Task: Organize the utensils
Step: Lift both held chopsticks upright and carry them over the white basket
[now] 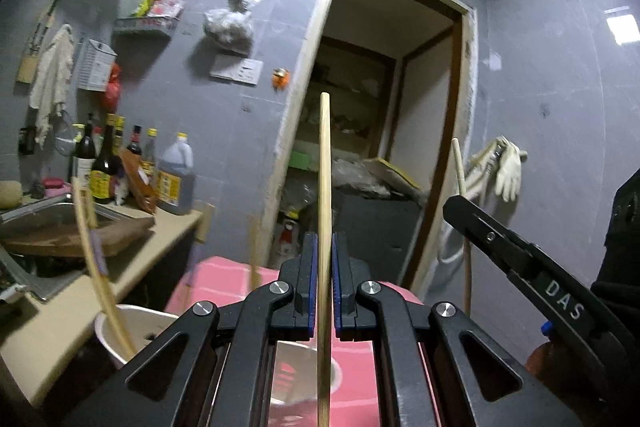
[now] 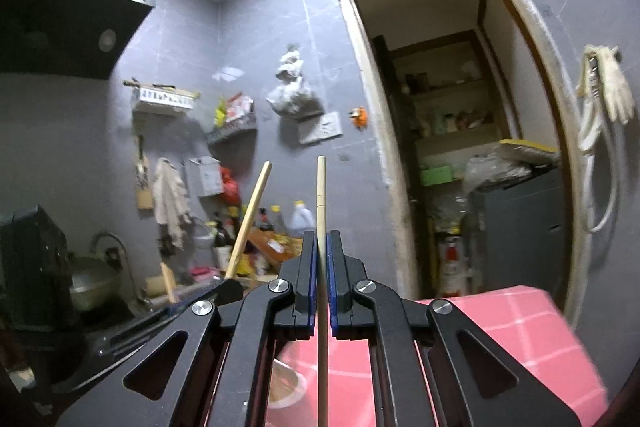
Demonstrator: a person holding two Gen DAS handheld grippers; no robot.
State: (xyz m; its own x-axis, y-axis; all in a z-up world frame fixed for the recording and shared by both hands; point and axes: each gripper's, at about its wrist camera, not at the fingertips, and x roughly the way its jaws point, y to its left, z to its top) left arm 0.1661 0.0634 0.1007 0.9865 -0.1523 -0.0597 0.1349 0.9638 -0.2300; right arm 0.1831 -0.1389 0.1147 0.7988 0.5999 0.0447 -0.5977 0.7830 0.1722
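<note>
Left wrist view: left hand-held gripper [image 1: 325, 267] clamped on a chopstick [image 1: 325, 187], long axis toward 12 o'clock; white cup [image 1: 110, 327] on the pink bench [image 1: 224, 275], at 8 o'clock.

Right wrist view: right hand-held gripper [image 2: 319, 267] pinching a second chopstick [image 2: 321, 195], upright; cup [image 2: 286, 383] directly below, nearer this hand.

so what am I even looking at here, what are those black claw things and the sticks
These are two handheld tongs, one in each of a person's hands, no robot. Each carries a wide-angle camera looking along its fingers, so each picture is one tool's own view. The left tongs are shut on a chopstick standing upright. The right tongs are shut on a second chopstick; they also show at the right edge of the left view. Below is a pink checked table with a white cup holding another chopstick. Behind is a kitchen wall, bottles and a doorway.
</note>
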